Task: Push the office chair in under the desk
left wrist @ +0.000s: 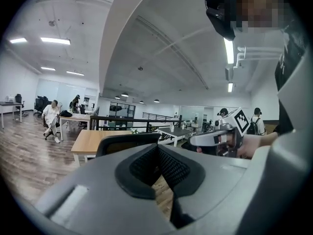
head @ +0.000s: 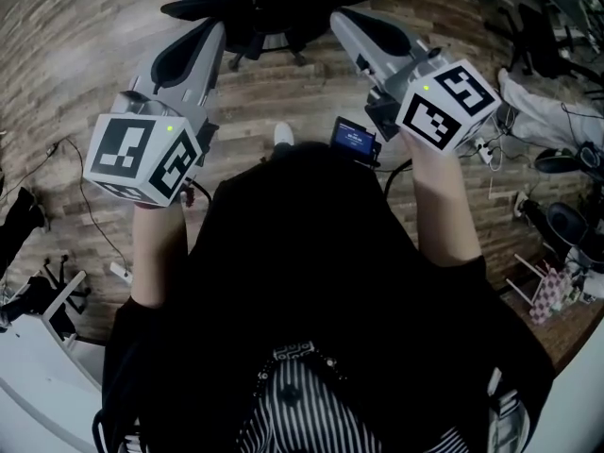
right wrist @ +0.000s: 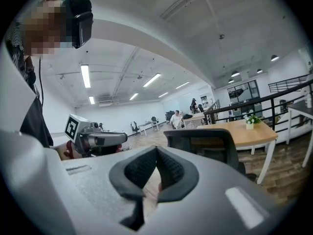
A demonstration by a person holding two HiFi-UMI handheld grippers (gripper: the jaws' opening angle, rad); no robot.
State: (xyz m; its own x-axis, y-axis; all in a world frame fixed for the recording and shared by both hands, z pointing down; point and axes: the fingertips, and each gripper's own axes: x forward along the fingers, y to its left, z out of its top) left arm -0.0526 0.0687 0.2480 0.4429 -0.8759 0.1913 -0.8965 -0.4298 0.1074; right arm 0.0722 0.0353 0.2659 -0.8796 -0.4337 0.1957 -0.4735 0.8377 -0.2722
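The black office chair (head: 260,8) stands on the wooden floor just ahead of me, at the top of the head view. My left gripper (head: 216,28) and right gripper (head: 336,19) are held side by side and point at it, both shut with nothing between the jaws. Neither touches the chair. From the left gripper view the chair's backrest (left wrist: 128,142) rises over the shut left gripper (left wrist: 158,150), with a wooden desk (left wrist: 88,141) behind it. In the right gripper view the backrest (right wrist: 203,143) and the same desk (right wrist: 247,132) show beyond the shut right gripper (right wrist: 156,152).
Cables (head: 80,206) and a power strip (head: 486,151) lie on the floor. More chairs and gear (head: 566,220) crowd the right side, and a white table corner (head: 38,357) sits lower left. A small plant (right wrist: 252,119) stands on the desk. A person (left wrist: 51,119) sits far off.
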